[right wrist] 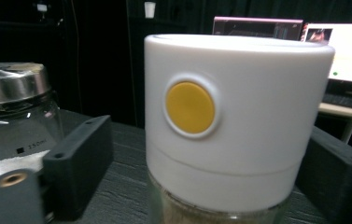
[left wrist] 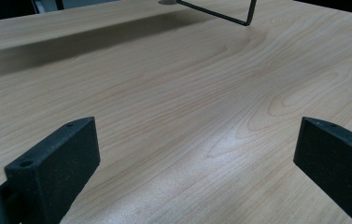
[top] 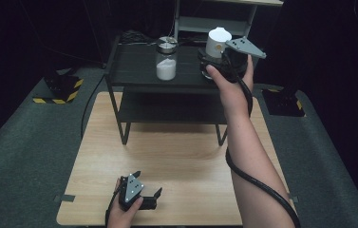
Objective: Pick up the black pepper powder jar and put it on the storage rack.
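Nearest the camera, at the bottom left of the high view, the left hand-held gripper [top: 154, 195] just sits low on the wooden surface [top: 176, 156]. Its jaws stand wide apart with nothing but bare wood grain between them, which you can see clearly in the left gripper view [left wrist: 197, 158]. Looks parked to me, kept out of the way while the other hand does the work.

Further up the frame, the person's right forearm [top: 250, 156] stretches across the surface with the cable looping around it, reaching to the black shelf rack [top: 134, 85] that stands at the far end.

On the rack's top tier, upper middle of the high view, is the right hand-held gripper [top: 214, 59], and it's at the white-lidded jar [top: 218, 42]. In the right gripper view that jar [right wrist: 229, 121] sits right between the two jaws, white lid with a yellow button facing the camera and a glass body with something tan inside. There's a visible gap on the left side and the right jaw is just beside the lid, so I'd call the jaws spread around it, not clamped. My guess is the jar is either just set down or about to be picked up.

Left of it on the same tier stands a glass jar with a metal lid [top: 166, 59], part full of white powder, apart from the gripper.
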### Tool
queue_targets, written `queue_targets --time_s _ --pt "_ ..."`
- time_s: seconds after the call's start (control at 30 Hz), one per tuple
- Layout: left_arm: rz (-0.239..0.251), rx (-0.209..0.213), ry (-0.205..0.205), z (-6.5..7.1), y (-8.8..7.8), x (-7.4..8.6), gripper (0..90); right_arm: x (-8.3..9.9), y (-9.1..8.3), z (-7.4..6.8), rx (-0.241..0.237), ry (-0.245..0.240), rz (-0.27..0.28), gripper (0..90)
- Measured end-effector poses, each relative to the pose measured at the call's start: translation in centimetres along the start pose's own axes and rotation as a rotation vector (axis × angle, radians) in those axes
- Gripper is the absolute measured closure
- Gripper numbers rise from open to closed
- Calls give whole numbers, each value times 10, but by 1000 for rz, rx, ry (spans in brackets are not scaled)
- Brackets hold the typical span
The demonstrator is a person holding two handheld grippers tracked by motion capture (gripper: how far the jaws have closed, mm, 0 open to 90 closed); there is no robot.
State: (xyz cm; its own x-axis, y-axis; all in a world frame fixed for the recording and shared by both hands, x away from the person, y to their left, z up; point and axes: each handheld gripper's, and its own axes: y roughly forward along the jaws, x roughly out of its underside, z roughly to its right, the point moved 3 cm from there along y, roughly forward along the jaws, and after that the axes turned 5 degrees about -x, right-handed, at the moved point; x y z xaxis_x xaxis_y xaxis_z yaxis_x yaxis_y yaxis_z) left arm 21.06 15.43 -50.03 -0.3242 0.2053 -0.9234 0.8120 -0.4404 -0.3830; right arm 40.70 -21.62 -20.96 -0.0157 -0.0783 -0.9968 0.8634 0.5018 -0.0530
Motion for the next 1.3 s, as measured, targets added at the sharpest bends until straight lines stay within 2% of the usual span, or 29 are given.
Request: queue_targets --time_s 0.17,0.3,0.37,0.67,0.73,1.0,1.3 --pt "0 -1 2 0 0 0 5 7 -9 0 4 -5 46 2" --pt "-1 -3 6 1 0 0 5 13 -18 4 -23 4 79 2" --pt "-1 -4 9 2 0 0 5 16 -24 4 -18 13 90 2" --pt "-1 -5 25 3 -1 0 5 36 -43 8 -41 12 105 2" --pt "1 -6 26 3 -1 0 5 42 -48 9 -53 31 108 2" --pt "3 -5 34 4 -1 0 5 64 -70 8 -89 18 127 2" --pt "10 -6 40 5 -2 1 5 92 -91 7 -104 6 140 2"
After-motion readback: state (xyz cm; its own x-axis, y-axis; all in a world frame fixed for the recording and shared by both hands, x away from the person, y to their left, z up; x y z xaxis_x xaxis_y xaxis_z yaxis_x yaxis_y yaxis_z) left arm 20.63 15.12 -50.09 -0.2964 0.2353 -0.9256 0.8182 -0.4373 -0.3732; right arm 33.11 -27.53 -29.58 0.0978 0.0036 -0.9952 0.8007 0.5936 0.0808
